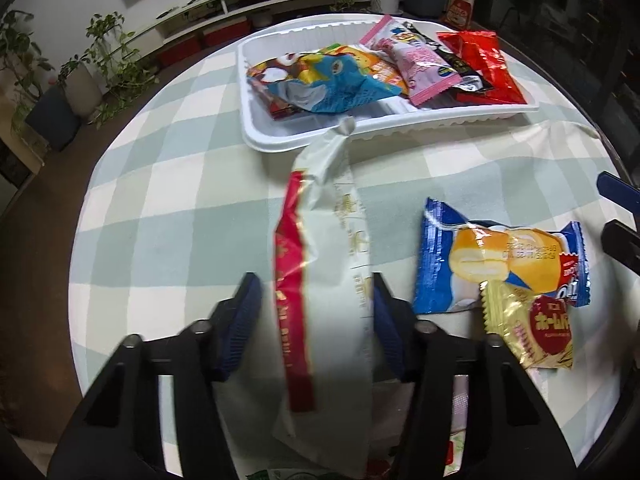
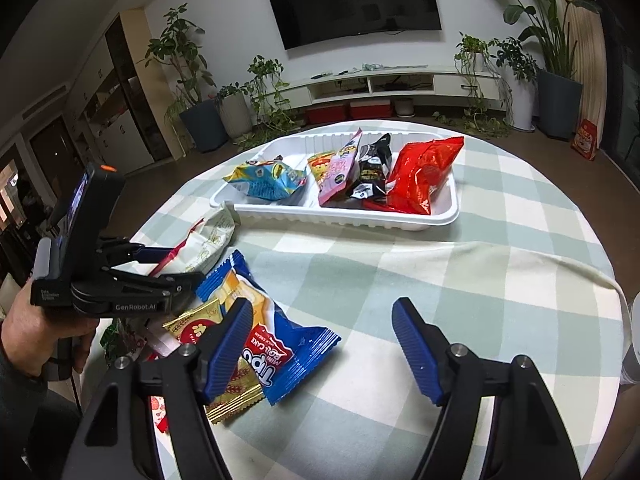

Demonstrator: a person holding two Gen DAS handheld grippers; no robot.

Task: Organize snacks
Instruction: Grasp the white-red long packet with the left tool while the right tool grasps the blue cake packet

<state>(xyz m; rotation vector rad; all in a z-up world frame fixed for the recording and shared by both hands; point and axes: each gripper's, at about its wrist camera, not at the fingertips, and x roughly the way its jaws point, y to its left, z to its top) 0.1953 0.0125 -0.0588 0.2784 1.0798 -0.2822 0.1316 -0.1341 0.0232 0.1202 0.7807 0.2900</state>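
Alignment between packet and fingers decides the coming move. The long pale packet with a red seam lies on the checked worktop with its long axis running straight away from the left gripper, its far tip reaching the near rim of the white tray and its near end passing under the camera. The left fingers straddle it across its short width, so they sit square to the long axis. One finger seems to touch the plain edge, while a strip of cloth shows between the other finger and the red seam, so I judge the fingers part-spread around the packet and not yet pinching it. From the right wrist view the same packet points from that gripper toward the tray's left corner. The left hand is clearly the nearer one. The right gripper hovers with its fingers spread wide and empty, over bare cloth beside the blue cake packet and the gold biscuit packet, well apart from the pale packet. The tray already holds several bags in both compartments, so the pale packet probably goes there with a lift and a push forward along its own axis; the near rim must be cleared.
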